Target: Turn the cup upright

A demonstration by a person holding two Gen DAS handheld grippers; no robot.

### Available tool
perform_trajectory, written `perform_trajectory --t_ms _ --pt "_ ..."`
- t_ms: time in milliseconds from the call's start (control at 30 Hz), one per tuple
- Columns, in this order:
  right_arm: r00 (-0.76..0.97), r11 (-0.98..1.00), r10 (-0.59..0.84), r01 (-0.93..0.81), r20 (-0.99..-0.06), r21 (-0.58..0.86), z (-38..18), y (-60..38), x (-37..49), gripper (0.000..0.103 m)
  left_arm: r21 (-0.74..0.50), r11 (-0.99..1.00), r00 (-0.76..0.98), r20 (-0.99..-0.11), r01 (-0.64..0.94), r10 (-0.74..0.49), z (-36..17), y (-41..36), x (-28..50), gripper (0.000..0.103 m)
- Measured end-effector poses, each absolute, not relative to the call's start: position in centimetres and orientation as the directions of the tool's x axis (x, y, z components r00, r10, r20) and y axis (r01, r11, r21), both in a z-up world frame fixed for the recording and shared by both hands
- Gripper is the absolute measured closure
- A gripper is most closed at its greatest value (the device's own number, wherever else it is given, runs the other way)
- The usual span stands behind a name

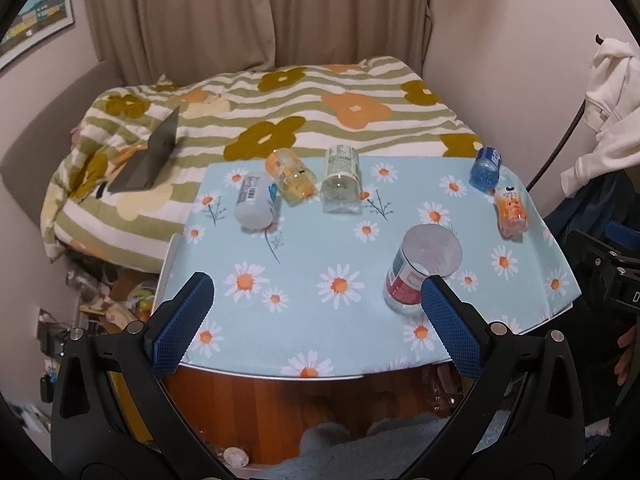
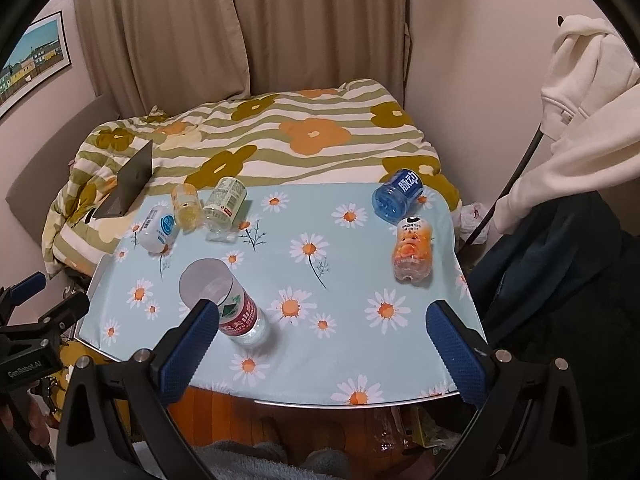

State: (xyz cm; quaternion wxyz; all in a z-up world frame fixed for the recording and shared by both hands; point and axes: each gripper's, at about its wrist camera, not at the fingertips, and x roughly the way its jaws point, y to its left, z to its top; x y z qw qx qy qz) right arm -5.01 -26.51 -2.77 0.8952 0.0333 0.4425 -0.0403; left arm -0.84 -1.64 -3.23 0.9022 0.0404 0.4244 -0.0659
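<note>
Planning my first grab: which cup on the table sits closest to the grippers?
The red-labelled cup, alone near the front edge; the others lie along the table's far side.

a home bedroom. a bed under a green-striped quilt with orange and mustard flowers fills the 12 o'clock side, with beige curtains hanging behind it. a framed picture hangs on the wall at 10 o'clock, a white hoodie hangs at 2 o'clock, and a small counter with a daisy-print cloth stands against the bed's foot over a wooden floor.
</note>
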Motion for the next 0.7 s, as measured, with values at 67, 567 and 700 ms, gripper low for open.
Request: perform_trajectory --t_ms 67,567,700 --pt "0.607 0.995 -0.043 0.101 -0.793 0.023 -2.6 -26.4 -4.8 0.000 0.018 0.988 0.635 -0.768 0.153 -0.084 -3.1 -1.6 -0.7 0.000" --pt "0.611 0.994 -0.046 0.103 -0.790 0.022 -2.7 -25.9 -3.6 0.000 0.021 0.987 0.648 -0.756 0.159 -0.089 -2.8 -2.0 0.3 0.000" --pt "0.609 0.994 -0.054 0.110 -0.792 0.016 -2.7 -26.1 -3.2 0.000 0.019 0.987 0.650 -0.755 0.158 -0.090 -2.8 -2.1 0.5 0.000"
